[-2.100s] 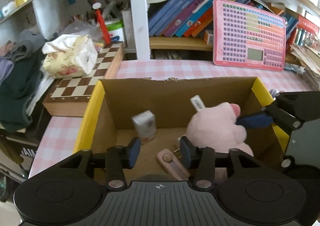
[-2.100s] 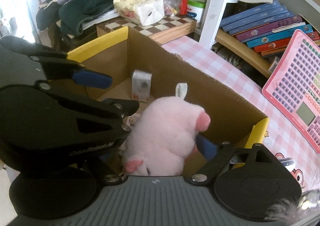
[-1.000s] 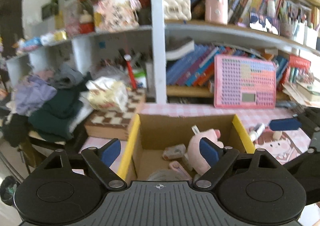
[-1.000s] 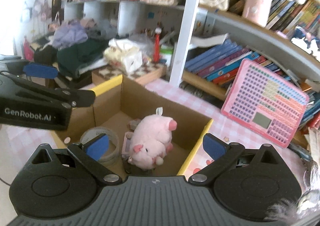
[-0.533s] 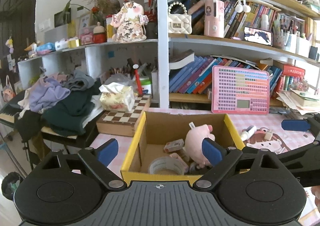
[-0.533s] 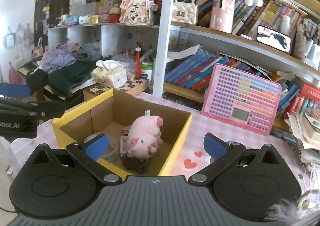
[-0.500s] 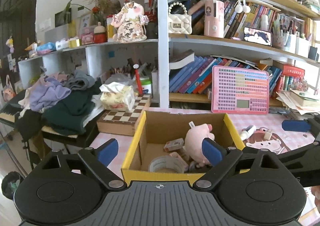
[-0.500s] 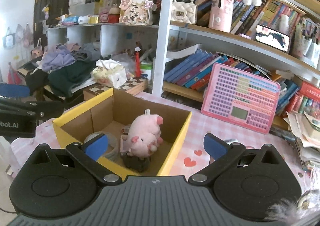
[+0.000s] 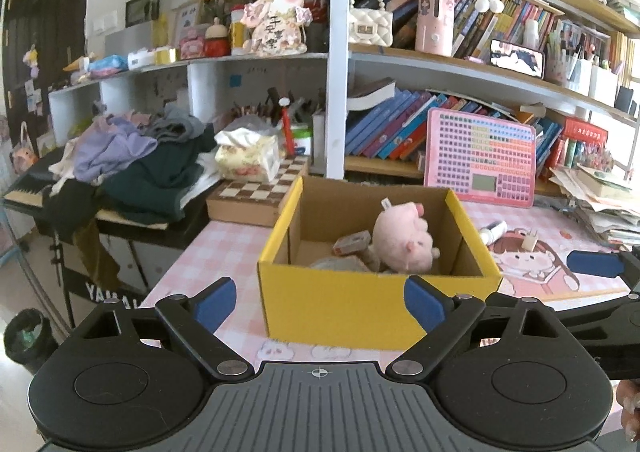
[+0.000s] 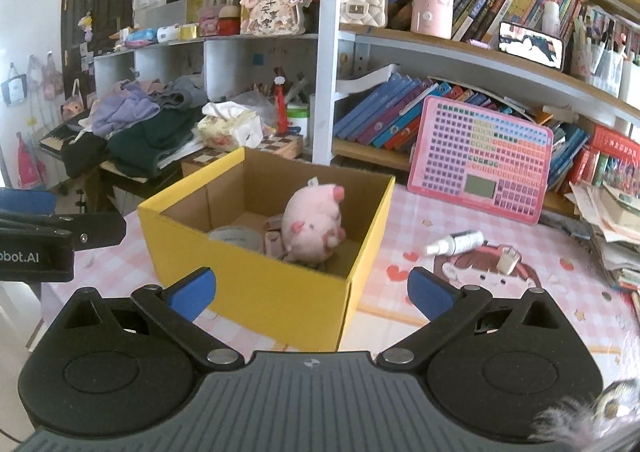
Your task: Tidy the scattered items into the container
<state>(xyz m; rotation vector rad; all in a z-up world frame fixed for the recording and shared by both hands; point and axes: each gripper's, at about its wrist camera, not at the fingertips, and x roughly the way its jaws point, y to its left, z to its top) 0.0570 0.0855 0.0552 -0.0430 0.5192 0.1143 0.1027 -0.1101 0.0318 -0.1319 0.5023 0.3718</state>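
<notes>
A yellow cardboard box (image 9: 376, 304) (image 10: 256, 276) stands on the pink checked table. Inside it lie a pink plush pig (image 9: 404, 238) (image 10: 314, 222), a roll of tape (image 10: 236, 237), a small carton (image 9: 352, 242) and a pink utility knife (image 10: 274, 242). My left gripper (image 9: 320, 302) is open and empty, held back in front of the box. My right gripper (image 10: 310, 290) is open and empty, in front of the box's right corner. A white tube (image 10: 456, 242) (image 9: 493, 230) and a white plug (image 10: 507, 259) (image 9: 530, 240) lie on the cartoon mat to the right of the box.
A pink keyboard toy (image 10: 480, 160) leans on the bookshelf behind. A chessboard box (image 9: 256, 192) with a tissue pack (image 9: 248, 160) sits at the left back. Clothes (image 9: 132, 164) are piled at far left. Paper stacks (image 10: 612, 220) lie at the right.
Both grippers have pulled back and away from the box, so it now looks smaller and its yellow front wall shows. The items in the box have not moved.
</notes>
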